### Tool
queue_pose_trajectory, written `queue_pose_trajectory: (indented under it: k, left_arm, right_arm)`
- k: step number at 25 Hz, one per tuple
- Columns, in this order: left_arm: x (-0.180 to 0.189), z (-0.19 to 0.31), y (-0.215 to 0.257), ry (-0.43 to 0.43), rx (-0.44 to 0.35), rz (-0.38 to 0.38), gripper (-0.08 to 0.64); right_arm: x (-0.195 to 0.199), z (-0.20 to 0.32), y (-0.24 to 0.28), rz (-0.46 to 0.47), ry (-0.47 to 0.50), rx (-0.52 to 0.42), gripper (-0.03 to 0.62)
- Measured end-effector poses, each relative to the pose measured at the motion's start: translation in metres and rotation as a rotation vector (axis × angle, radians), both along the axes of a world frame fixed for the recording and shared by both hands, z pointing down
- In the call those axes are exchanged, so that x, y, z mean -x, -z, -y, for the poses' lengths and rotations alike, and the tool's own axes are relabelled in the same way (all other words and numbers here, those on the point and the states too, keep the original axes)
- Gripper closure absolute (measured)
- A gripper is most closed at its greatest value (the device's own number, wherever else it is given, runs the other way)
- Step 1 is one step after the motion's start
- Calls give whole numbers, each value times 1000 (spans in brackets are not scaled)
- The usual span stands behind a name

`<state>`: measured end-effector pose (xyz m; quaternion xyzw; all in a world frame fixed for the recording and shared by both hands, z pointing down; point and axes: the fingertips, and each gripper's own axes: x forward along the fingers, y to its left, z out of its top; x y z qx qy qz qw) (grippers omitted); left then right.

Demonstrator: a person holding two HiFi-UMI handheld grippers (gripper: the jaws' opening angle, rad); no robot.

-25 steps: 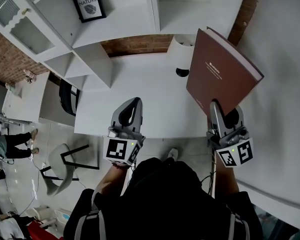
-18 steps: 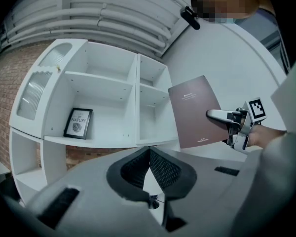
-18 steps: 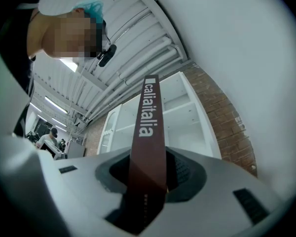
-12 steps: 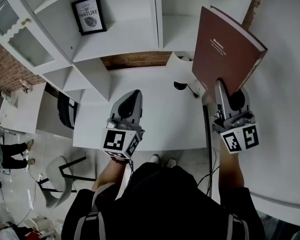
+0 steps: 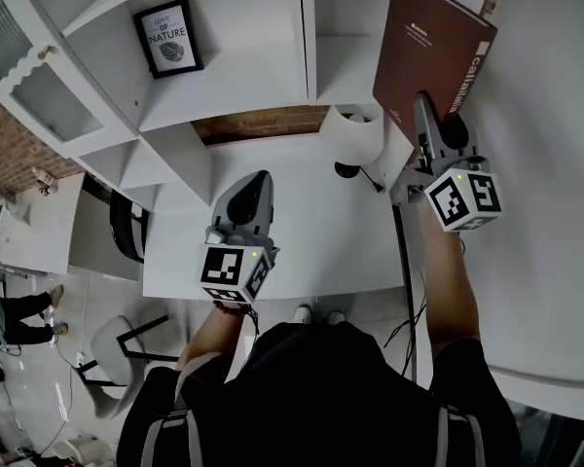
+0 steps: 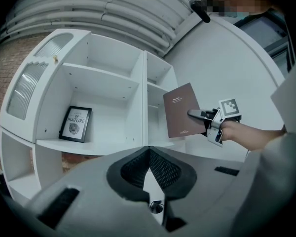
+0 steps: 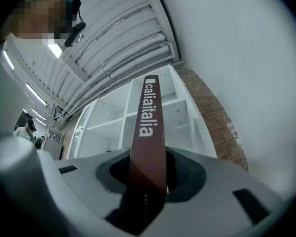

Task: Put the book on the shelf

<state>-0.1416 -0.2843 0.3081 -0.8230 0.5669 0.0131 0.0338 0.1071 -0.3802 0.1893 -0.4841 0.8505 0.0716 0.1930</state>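
Right gripper [image 5: 423, 115] is clamped on the lower end of the dark brown book [image 5: 423, 47]. In its own view the jaws [image 7: 148, 177] press on the two covers, with the spine lettered "caliaitalia" [image 7: 148, 127] running up between them toward the shelves.

Left gripper [image 5: 253, 188]: jaw tips together, nothing between them [image 6: 150, 169]. It hangs over the white desk [image 5: 302, 232] near frame centre.

Change over the last second:
- The book has travelled from 2 o'clock, where it tilted over the desk edge, up to 1 o'clock in the head view.
- Its cover faced the head camera before. The book is now turned so the spine shows.
- It stands close to upright in front of the right-hand bay of the white shelving unit [image 5: 302, 27].
- The right arm is extended further. The left gripper has barely shifted.

Position check from the left gripper view: the book [image 6: 180, 110] hangs in front of the right bay, at 1 o'clock from the framed "Nature" print [image 6: 75, 124]. Its lower edge appears just above the shelf board. I cannot confirm contact.

The white lamp [image 5: 355, 129] sits below the book at the back of the desk.

Judgement: carry phase is nearly done. What remains is to push the book into the bay, seat its lower edge on the board and release. The book is gripped low with most of its height above the jaws, so it may tip sideways once the jaws let go.
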Motion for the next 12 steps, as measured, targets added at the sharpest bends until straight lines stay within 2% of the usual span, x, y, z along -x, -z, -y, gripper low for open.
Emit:
queue_pose_trajectory:
  k: [7,12]
  left_arm:
    - [5,6,-2,-2,11,-23,541]
    - [0,12,-7,-10,21,-33,541]
  right_arm:
    - [11,48,4,47,-63,28,442]
    - [16,82,3,25,-104,43,442]
